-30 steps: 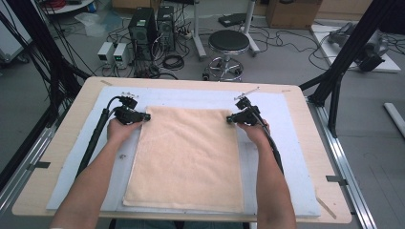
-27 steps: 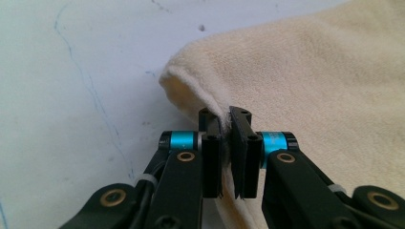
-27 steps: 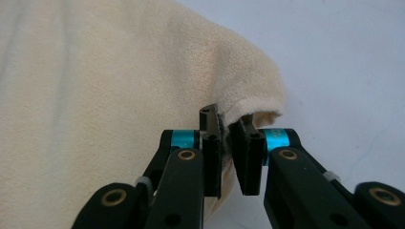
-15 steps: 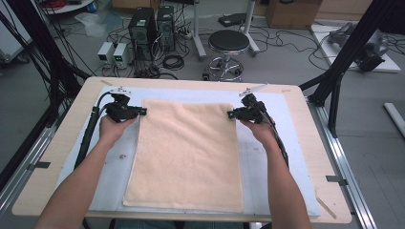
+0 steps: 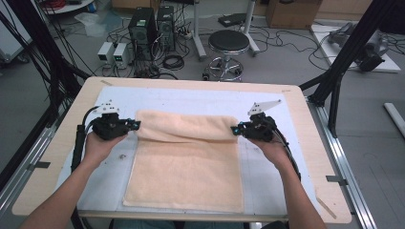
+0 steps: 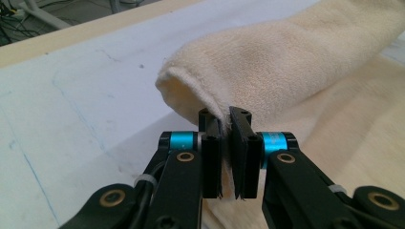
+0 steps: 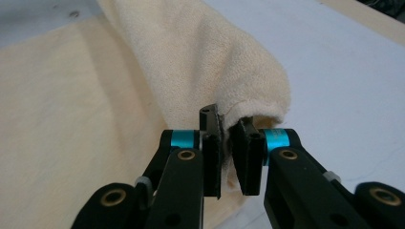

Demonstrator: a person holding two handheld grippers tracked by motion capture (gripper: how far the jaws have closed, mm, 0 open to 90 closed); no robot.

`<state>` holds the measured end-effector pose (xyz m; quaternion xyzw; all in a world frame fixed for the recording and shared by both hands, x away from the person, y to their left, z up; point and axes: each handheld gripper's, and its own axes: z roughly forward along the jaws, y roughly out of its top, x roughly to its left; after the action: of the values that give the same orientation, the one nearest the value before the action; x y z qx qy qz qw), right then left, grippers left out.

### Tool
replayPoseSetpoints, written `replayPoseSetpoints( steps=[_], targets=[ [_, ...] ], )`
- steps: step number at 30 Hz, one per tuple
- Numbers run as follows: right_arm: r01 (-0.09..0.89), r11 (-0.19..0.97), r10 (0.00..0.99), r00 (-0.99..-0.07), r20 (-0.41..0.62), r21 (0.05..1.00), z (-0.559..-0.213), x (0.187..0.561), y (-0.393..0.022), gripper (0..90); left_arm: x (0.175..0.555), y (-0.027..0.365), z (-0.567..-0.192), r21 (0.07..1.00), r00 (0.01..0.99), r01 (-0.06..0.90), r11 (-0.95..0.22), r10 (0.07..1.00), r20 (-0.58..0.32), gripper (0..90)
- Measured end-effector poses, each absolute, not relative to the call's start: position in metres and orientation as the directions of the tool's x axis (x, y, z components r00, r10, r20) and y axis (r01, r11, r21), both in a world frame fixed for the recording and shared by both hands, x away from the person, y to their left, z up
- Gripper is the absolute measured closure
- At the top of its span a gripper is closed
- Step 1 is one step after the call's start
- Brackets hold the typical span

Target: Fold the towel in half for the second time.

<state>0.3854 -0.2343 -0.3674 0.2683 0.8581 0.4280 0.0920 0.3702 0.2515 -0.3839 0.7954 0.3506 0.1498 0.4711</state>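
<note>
Fluffy cream terry towel [image 5: 191, 162] on a seemingly matt white mat [image 5: 191, 100].

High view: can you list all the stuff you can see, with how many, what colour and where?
towel: one, cream, on the white mat, its far edge lifted and folding toward the person
mat: one, white, covering the table top
table: one, light wood, middle of the view
stool: one, black round seat, on the floor beyond the table
computer towers: two, black, on the floor beyond the table
small boxes: two, white, on the floor left of the towers
cables: many, black, on the floor
left tool: one, black, shut on the towel's far left corner
right tool: one, black, shut on the far right corner
</note>
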Motion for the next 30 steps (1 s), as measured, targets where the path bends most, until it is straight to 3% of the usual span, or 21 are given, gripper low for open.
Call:
replayPoseSetpoints(
  steps=[11,15,21,24,30],
  targets=[
    [0.376,0.553,0.492,-0.867,0.073,0.743,-0.396,0.329,-0.238,82.9,0.315,0.251,-0.413,0.82,0.778,0.398,-0.411,0.626,-0.064,81.7],
    [0.394,0.545,0.498,-0.862,0.092,0.74,-0.409,0.322,-0.24,80.9,0.31,0.254,-0.421,0.795,0.785,0.426,-0.432,0.613,-0.088,75.8],
    [0.416,0.526,0.518,-0.849,0.109,0.741,-0.405,0.322,-0.246,60.1,0.306,0.261,-0.415,0.796,0.798,0.421,-0.436,0.596,-0.095,55.0],
    [0.417,0.515,0.535,-0.839,0.1,0.749,-0.399,0.324,-0.249,50.8,0.308,0.262,-0.411,0.801,0.788,0.423,-0.423,0.609,-0.095,49.5],
    [0.418,0.505,0.557,-0.826,0.085,0.755,-0.389,0.334,-0.248,44.5,0.321,0.263,-0.405,0.797,0.766,0.44,-0.413,0.636,-0.093,40.2]
  ],
)
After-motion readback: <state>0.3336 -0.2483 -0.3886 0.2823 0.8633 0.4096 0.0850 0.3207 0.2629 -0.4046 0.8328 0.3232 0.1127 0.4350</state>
